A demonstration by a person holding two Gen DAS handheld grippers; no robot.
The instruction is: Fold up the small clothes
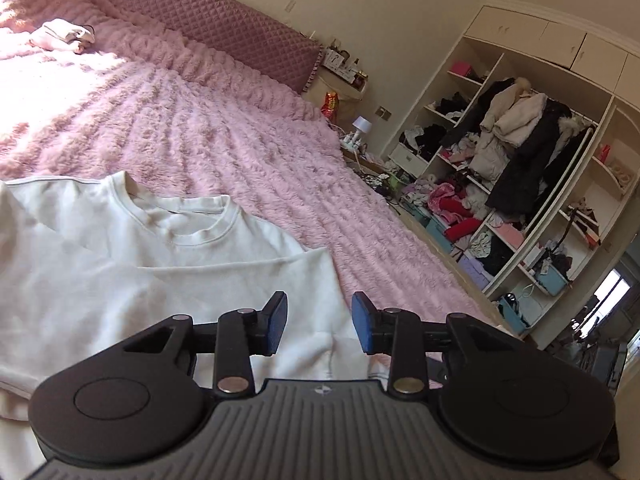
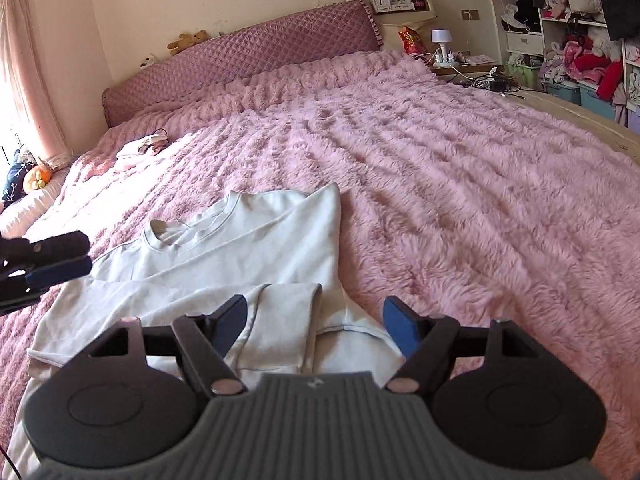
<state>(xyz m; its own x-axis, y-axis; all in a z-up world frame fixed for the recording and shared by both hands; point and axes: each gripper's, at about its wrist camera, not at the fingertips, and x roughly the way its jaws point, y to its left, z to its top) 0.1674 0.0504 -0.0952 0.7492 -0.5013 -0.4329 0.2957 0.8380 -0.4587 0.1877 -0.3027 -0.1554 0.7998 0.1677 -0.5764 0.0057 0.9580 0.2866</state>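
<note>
— What's taking up the room from where you're standing?

— The fluffy pink blanket (image 2: 420, 152) is covering the whole bed, and the open wardrobe (image 1: 520, 184) is overflowing: coats are hanging in its middle bay, clothes are spilling off the shelves, and blue bins (image 1: 554, 278) are sitting along the bottom, though I can't tell what's in them.

— And the garment?

— The white top (image 2: 240, 248) is lying flat on the blanket, neckline toward the headboard, one sleeve folded across its body.

— Are the tongs gripping it?

— No. The left gripper (image 1: 319, 324) is hovering over the top's edge, jaws partway apart and holding nothing. The right gripper (image 2: 314, 326) is standing wide open above the folded sleeve, nothing in it either.

— Anything smaller?

— A little pale bundle of clothes (image 2: 138, 148) is sitting far off near the pillows.
</note>
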